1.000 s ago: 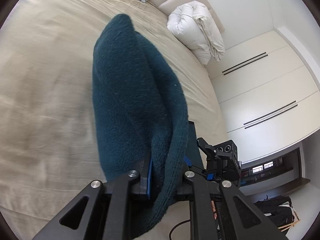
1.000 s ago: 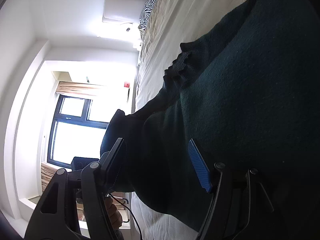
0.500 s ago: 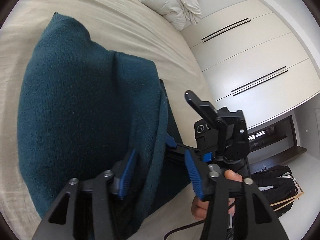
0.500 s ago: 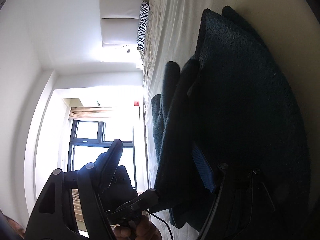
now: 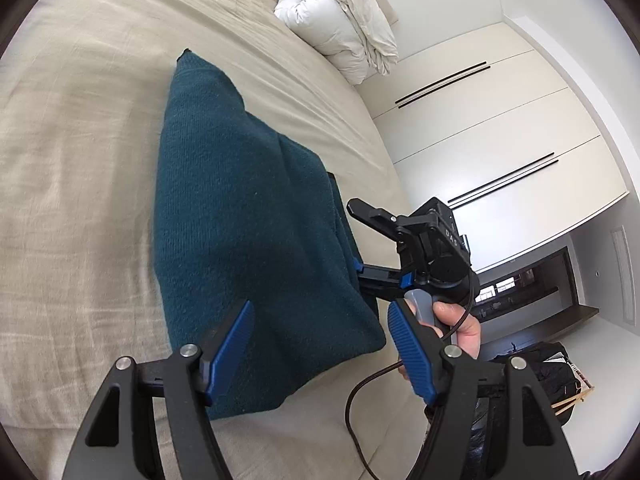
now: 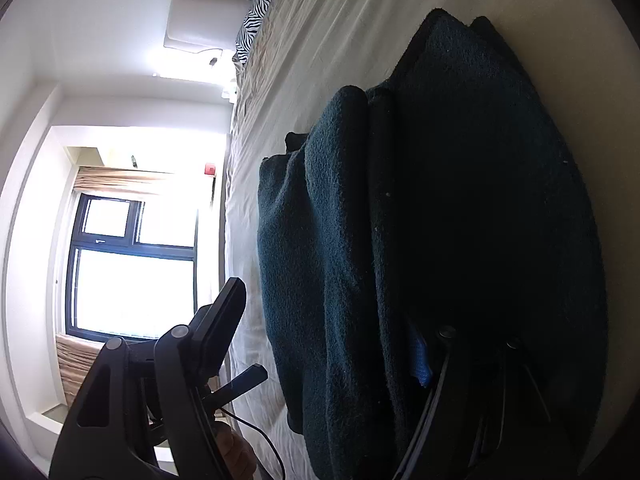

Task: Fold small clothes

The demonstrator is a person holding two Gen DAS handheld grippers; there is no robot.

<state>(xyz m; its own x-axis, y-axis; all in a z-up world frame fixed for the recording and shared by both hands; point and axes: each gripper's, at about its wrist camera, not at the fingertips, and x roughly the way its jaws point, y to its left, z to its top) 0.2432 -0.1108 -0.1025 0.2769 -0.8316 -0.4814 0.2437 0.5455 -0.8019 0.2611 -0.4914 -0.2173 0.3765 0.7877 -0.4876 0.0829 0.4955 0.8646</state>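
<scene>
A dark teal knit garment [image 5: 248,232] lies folded on the beige bed [image 5: 80,160]. My left gripper [image 5: 320,344] is open and empty, just above the garment's near edge. My right gripper [image 5: 360,236] is open at the garment's right side, one finger tucked in the fold, the other raised clear. In the right wrist view the garment [image 6: 360,240] fills the centre in stacked layers. One blue pad [image 6: 420,360] is buried between layers, and the other finger [image 6: 224,320] stands free to the left.
A rolled white duvet [image 5: 340,20] lies at the head of the bed beside a zebra-print pillow [image 6: 256,12]. White wardrobe doors [image 5: 500,140] stand to the right. A window [image 6: 132,272] is on the far side.
My left gripper has let go of the garment and opened wide. The garment has dropped from hanging to lying folded on the bed. My right gripper's finger now sits between the layers.
</scene>
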